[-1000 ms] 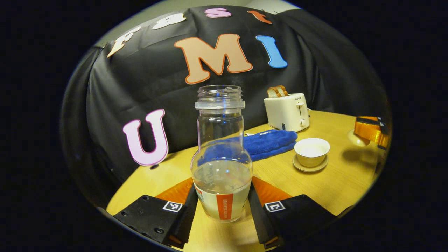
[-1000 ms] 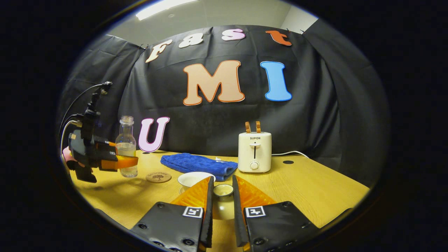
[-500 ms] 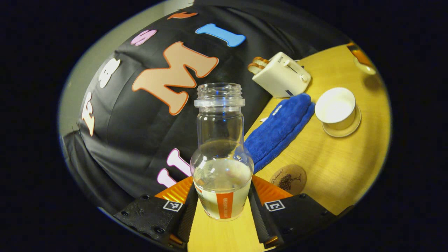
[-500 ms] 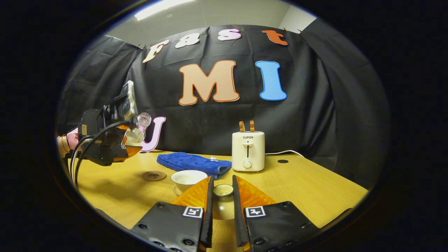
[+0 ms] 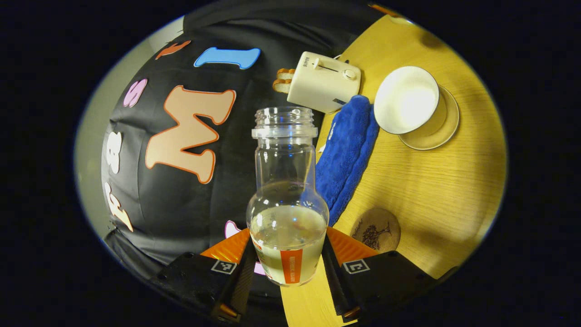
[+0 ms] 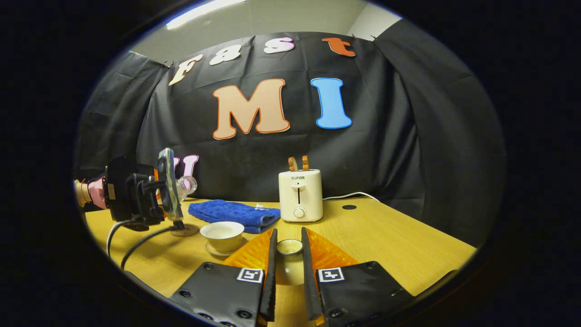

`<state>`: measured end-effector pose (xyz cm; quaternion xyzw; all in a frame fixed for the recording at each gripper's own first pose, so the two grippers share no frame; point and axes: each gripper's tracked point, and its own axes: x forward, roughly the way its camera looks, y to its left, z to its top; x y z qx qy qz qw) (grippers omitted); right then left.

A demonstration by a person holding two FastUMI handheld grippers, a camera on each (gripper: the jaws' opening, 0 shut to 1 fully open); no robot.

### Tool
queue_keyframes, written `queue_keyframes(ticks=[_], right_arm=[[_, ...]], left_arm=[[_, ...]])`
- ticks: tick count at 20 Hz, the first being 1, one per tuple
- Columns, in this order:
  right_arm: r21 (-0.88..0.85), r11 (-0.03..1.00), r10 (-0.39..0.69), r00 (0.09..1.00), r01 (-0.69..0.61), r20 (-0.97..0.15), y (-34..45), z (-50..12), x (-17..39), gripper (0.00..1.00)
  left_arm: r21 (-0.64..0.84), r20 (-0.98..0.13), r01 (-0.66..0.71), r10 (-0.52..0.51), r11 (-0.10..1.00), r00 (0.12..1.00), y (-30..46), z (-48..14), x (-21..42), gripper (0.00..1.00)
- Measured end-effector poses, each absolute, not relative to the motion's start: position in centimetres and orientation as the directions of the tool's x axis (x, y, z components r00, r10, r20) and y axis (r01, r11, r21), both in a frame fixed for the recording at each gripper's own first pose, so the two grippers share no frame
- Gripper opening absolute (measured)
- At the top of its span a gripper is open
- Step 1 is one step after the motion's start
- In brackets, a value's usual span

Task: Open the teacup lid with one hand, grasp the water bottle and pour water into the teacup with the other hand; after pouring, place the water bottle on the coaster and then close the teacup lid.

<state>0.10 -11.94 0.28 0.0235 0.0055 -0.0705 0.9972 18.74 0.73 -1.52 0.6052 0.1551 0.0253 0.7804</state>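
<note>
Glass: one water bottle (image 5: 287, 200), one teacup (image 5: 407, 106), one lid (image 6: 289, 247).

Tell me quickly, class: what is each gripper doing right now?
Left gripper: closed on the water bottle, tilted toward the teacup.
Right gripper: closed on the teacup lid.

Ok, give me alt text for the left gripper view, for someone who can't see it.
The left tool grips a clear, uncapped water bottle partly filled with water. Beyond it on the wooden table are an open white teacup on a saucer, a blue cloth, a toaster and a round coaster.
</note>
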Motion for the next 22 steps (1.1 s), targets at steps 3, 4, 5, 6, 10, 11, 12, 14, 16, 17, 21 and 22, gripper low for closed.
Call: queue_keyframes(ticks=[3, 4, 5, 6, 10, 11, 12, 14, 16, 17, 21, 22], right_arm=[[0.010, 0.989, -0.150, 0.989, 0.150, -0.008, -12.1, 0.4, 0.0, 0.29], [-0.013, 0.988, -0.153, 0.988, 0.153, -0.008, -12.1, 0.2, 0.0, 0.29], [-0.011, 0.988, -0.153, 0.988, 0.153, -0.006, -12.1, 0.3, 0.0, 0.29], [0.002, 0.988, -0.155, 0.988, 0.155, -0.006, -12.2, 0.4, -0.1, 0.29], [-0.002, 0.988, -0.153, 0.988, 0.153, -0.005, -12.3, 0.4, 0.0, 0.30], [-0.001, 0.988, -0.153, 0.988, 0.153, -0.005, -12.2, 0.3, 0.0, 0.30], [-0.007, 0.988, -0.153, 0.988, 0.152, -0.005, -12.2, 0.3, 0.0, 0.29], [-0.002, 0.988, -0.153, 0.988, 0.153, -0.005, -12.2, 0.4, -0.1, 0.30], [-0.007, 0.988, -0.152, 0.988, 0.152, -0.005, -12.2, 0.3, 0.0, 0.29], [-0.005, 0.988, -0.153, 0.988, 0.153, -0.005, -12.2, 0.3, 0.0, 0.29], [-0.004, 0.988, -0.153, 0.988, 0.153, -0.006, -12.2, 0.3, 0.0, 0.29], [-0.004, 0.988, -0.154, 0.988, 0.154, -0.005, -12.3, 0.4, 0.0, 0.29]], left_arm=[[0.964, -0.226, 0.185, 0.223, 0.190, 0.948, 0.4, -2.3, 19.1, 0.69], [0.966, -0.231, 0.195, 0.225, 0.171, 0.947, 0.3, -2.6, 19.2, 0.69], [0.968, -0.234, 0.203, 0.229, 0.151, 0.945, 0.3, -2.7, 19.2, 0.69], [0.970, -0.233, 0.209, 0.230, 0.125, 0.945, 0.3, -2.6, 19.3, 0.69], [0.977, -0.212, 0.211, 0.230, 0.033, 0.950, 0.2, -2.0, 19.6, 0.69], [0.977, -0.211, 0.212, 0.226, 0.019, 0.951, 0.0, -1.9, 19.7, 0.69], [0.977, -0.207, 0.212, 0.226, -0.001, 0.952, 0.0, -1.7, 19.7, 0.69], [0.976, -0.195, 0.211, 0.219, -0.051, 0.956, -0.3, -1.3, 19.6, 0.69], [0.974, -0.188, 0.210, 0.216, -0.084, 0.958, -0.5, -1.1, 19.7, 0.69], [0.974, -0.185, 0.209, 0.216, -0.092, 0.959, -0.5, -1.1, 19.7, 0.69], [0.968, -0.171, 0.205, 0.216, -0.145, 0.961, -0.6, -0.5, 19.8, 0.69], [0.966, -0.173, 0.209, 0.215, -0.155, 0.961, -0.6, -0.4, 19.7, 0.69]])
